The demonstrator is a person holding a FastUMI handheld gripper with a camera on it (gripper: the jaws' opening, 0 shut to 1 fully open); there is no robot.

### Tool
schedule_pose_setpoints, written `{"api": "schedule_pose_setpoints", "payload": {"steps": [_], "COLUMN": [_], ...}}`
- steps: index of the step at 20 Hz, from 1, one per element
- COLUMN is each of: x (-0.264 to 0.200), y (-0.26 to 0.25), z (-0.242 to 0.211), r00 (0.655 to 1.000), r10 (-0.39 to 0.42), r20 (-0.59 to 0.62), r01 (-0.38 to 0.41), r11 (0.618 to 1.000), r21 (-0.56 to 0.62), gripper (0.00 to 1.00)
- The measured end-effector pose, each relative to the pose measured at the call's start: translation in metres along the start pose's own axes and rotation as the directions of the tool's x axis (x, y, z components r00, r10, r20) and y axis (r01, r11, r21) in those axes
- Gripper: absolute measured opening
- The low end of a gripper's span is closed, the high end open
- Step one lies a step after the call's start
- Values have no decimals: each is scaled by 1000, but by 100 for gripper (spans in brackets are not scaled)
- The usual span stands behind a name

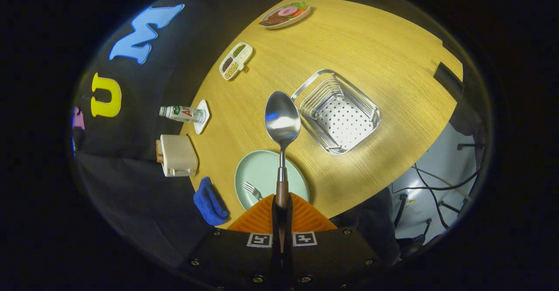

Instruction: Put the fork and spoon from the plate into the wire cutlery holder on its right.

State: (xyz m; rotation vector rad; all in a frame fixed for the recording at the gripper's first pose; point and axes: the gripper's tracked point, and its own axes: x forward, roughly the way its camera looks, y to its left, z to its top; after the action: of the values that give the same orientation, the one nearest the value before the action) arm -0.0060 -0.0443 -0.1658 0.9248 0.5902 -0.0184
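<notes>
Tool point(282, 203) clamping shiny oval spoon point(282, 122)

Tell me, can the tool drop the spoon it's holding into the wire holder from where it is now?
Probably yes. The tool is shut on the spoon, raised above the plate, and the wire holder sits open-topped and empty just beside the spoon's bowl, with nothing between them.

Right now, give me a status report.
Gripper shut on spoon, lifted above table. Fork on plate. Wire holder empty, path clear.
</notes>
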Motion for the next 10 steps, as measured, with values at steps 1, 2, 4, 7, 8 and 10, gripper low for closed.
{"api": "schedule_pose_setpoints", "payload": {"steps": [1, 2, 4, 7, 8, 10], "x": [-1, -3, -7, -11, -11, -18], "y": [-5, -9, -14, -18, -19, -21], "z": [1, 1, 3, 5, 7, 14], "r00": [1000, 1000, 1000, 1000, 1000, 1000], "r10": [-4, -4, 1, 6, 3, 1], "r20": [-6, -15, -28, -27, -17, 11], "r01": [4, 5, 1, -2, -1, -3], "r11": [1000, 999, 997, 994, 994, 993], "r21": [21, 40, 79, 110, 110, 117], "gripper": [3, 3, 3, 3, 7, 15]}}
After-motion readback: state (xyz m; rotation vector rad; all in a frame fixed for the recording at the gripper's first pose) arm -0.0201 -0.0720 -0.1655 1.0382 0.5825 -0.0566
